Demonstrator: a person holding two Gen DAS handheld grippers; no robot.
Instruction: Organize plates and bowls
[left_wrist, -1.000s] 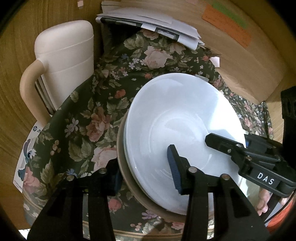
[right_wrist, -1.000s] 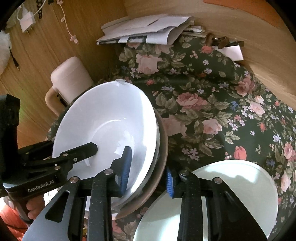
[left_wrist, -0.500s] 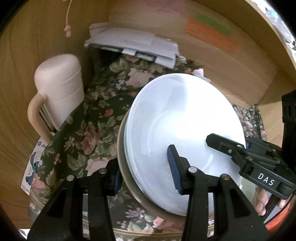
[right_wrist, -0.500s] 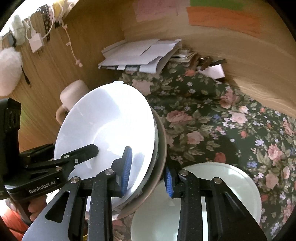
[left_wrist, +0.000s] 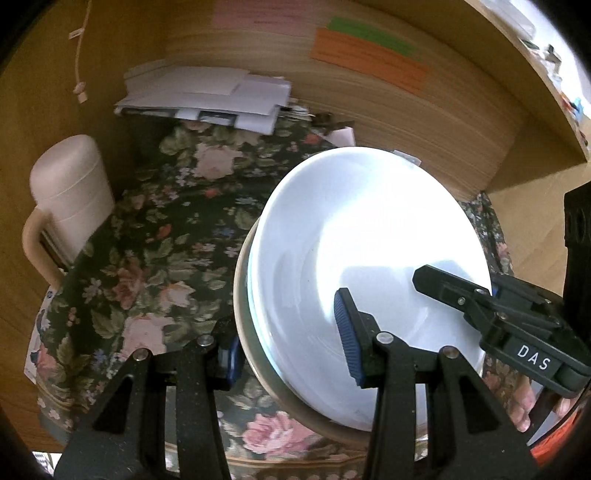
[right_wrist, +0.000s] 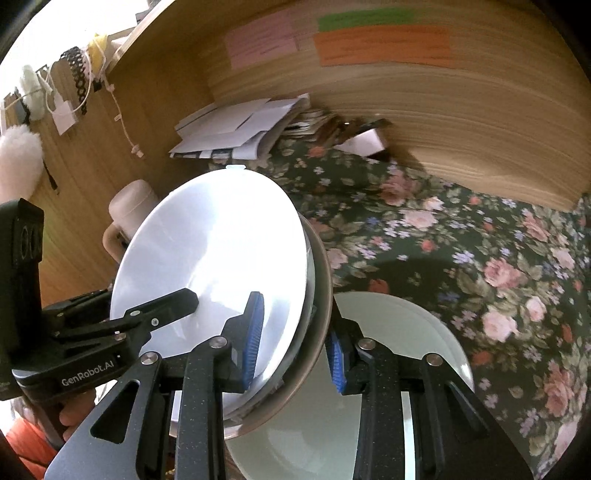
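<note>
A stack of dishes, white bowls (left_wrist: 354, 236) nested in a brown-rimmed one (left_wrist: 243, 325), is held tilted above the floral cloth. My left gripper (left_wrist: 288, 350) is shut on the stack's rim, one pad inside the top bowl and one behind. My right gripper (right_wrist: 295, 343) is shut on the same stack (right_wrist: 221, 243) at the opposite rim. A white plate (right_wrist: 388, 369) lies on the cloth below the stack in the right wrist view.
A cream jug with a handle (left_wrist: 66, 206) stands at the left on the floral tablecloth (left_wrist: 155, 236). A pile of papers (left_wrist: 207, 99) lies at the back against the wooden wall. The cloth edge runs along the front.
Both grippers have lifted the stack higher off the cloth; the jug and papers look smaller and more of the wall with its coloured notes shows.
</note>
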